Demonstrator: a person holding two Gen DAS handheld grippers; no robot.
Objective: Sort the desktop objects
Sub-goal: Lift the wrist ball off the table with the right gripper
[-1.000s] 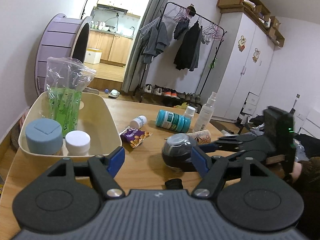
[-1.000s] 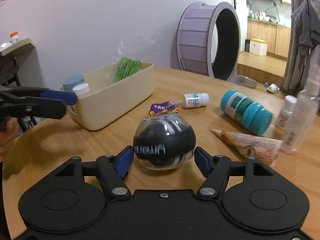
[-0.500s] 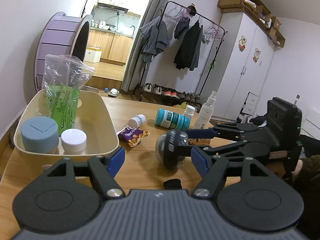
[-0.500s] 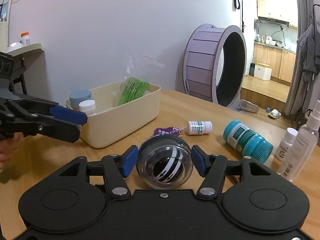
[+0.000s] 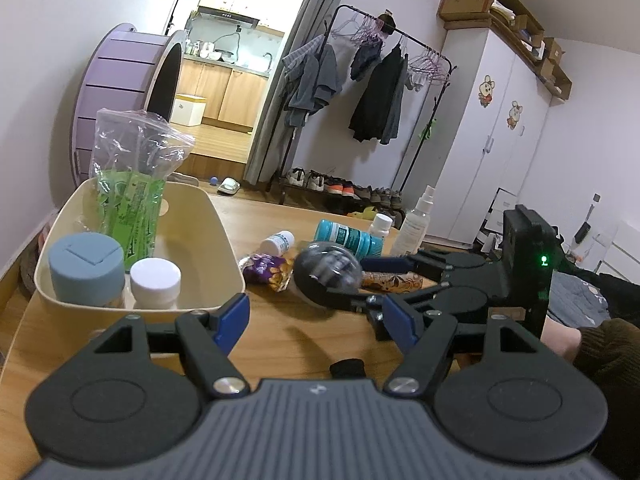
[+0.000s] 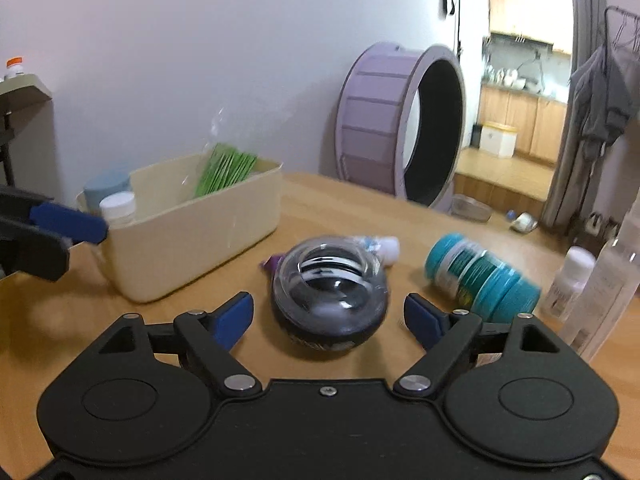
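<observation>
In the cream bin we count three things: one blue tub, one white-capped jar, one bag of green packets. Beside the bin we count seven: one gyro ball, one teal bottle, two small white bottles, one spray bottle, one purple snack packet, one patterned tube.

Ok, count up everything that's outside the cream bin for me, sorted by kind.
Bottles: 4 (teal bottle, spray bottle, lying white bottle, upright white bottle)
Packets: 2 (purple snack packet, patterned tube)
Balls: 1 (gyro ball)
Total: 7
</observation>
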